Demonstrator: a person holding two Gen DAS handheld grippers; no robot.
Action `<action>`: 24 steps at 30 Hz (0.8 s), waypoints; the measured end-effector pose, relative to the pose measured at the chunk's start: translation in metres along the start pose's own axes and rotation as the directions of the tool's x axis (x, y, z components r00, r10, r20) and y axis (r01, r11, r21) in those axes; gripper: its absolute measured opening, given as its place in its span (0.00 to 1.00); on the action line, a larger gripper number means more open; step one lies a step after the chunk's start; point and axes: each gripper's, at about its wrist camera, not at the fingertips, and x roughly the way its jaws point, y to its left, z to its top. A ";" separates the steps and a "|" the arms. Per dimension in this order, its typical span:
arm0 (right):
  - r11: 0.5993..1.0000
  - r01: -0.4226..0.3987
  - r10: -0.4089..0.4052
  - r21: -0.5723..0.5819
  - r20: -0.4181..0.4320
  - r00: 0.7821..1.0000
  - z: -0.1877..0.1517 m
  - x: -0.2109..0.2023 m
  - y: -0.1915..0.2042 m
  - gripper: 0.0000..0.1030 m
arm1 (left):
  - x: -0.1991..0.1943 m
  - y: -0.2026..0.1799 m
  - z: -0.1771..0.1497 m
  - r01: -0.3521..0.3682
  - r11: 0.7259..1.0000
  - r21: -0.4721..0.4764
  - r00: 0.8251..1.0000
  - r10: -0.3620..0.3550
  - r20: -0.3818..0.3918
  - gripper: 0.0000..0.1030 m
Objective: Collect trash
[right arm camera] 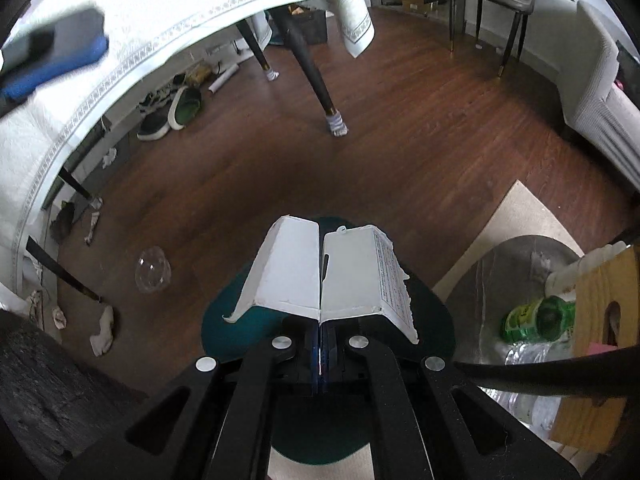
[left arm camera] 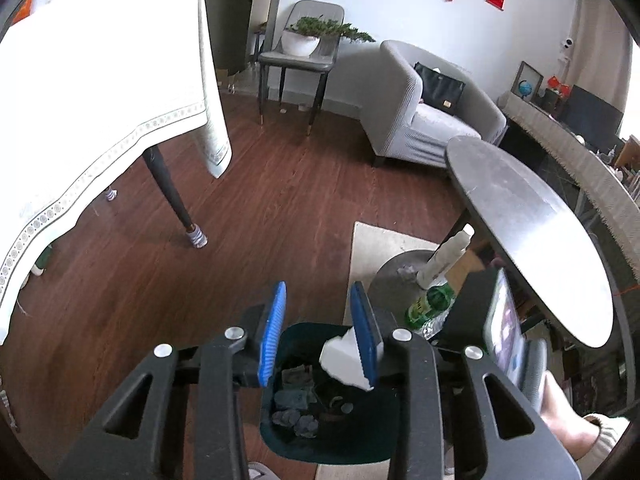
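Left wrist view: left gripper (left arm camera: 318, 332) fingers wide apart, empty, above dark teal plastic bin (left arm camera: 320, 440).

Right wrist view: right gripper (right arm camera: 320, 354) fingers clamped on flattened white cardboard box (right arm camera: 324, 274), over the bin; light, stiff, best pinched at its centre fold.

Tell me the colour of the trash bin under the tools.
Dark teal trash bin, best seen in the left wrist view, with grey scraps inside.

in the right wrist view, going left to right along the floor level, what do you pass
crumpled white tissue → clear plastic lid → flattened white carton held in the right tongs over the dark green bin → green bottle → wooden piece
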 end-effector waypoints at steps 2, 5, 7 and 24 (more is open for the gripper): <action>1.000 0.009 -0.010 -0.007 -0.020 1.000 -0.004 0.003 0.001 0.02 | -0.002 -0.003 0.003 0.007 1.000 -0.010 1.000 -0.007 0.009 0.34; 1.000 0.014 -0.015 -0.010 -0.037 0.999 -0.011 0.005 0.000 0.24 | -0.004 -0.008 0.007 0.016 1.000 -0.012 1.000 -0.016 0.020 0.34; 0.999 0.032 -0.032 -0.018 -0.023 0.999 -0.015 -0.001 -0.001 0.38 | -0.005 -0.011 0.010 0.015 1.000 -0.006 1.000 -0.015 0.028 0.34; 0.996 0.077 -0.067 -0.033 0.238 0.969 -0.040 -0.098 0.001 0.53 | -0.021 -0.048 0.005 -0.019 0.999 0.044 0.996 0.015 0.093 0.70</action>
